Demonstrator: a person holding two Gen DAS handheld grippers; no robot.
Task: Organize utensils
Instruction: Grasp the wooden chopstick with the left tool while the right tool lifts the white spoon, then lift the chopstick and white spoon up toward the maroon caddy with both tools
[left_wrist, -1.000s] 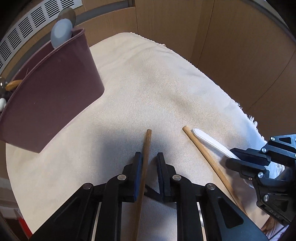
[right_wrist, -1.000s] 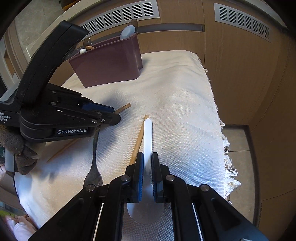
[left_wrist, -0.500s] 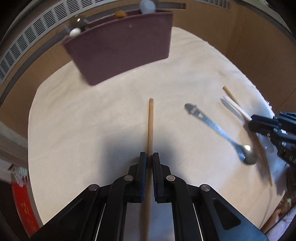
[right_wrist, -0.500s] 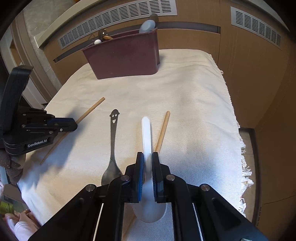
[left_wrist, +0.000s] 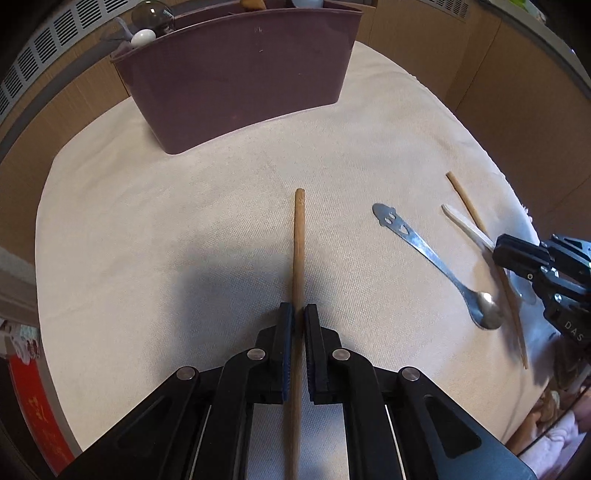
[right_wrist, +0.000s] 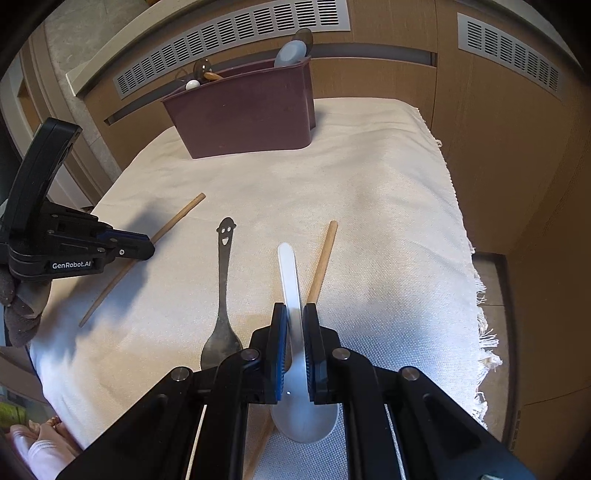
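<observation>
My left gripper (left_wrist: 298, 314) is shut on a wooden chopstick (left_wrist: 298, 251), which points ahead toward the maroon utensil holder (left_wrist: 236, 81). The holder has several utensils standing in it. In the right wrist view, my right gripper (right_wrist: 294, 314) is shut on the handle of a white plastic spoon (right_wrist: 290, 273), whose bowl lies under the fingers. A second chopstick (right_wrist: 321, 258) lies just right of that spoon. To its left lies a metal spoon (right_wrist: 223, 280) with a smiley-face handle. The left gripper (right_wrist: 144, 247) with its chopstick (right_wrist: 177, 218) is at the left of that view.
A cream cloth (right_wrist: 369, 192) covers the table, with a fringed edge on the right. Wooden panels with vent grilles (right_wrist: 236, 44) stand behind the holder (right_wrist: 247, 114). A gloved hand (right_wrist: 22, 306) holds the left gripper. The right gripper (left_wrist: 496, 251) shows at the right edge of the left wrist view.
My left gripper's jaws closed on the chopstick and carried it leftward, away from the metal spoon, now facing the holder. The right gripper stayed shut on the white spoon.
</observation>
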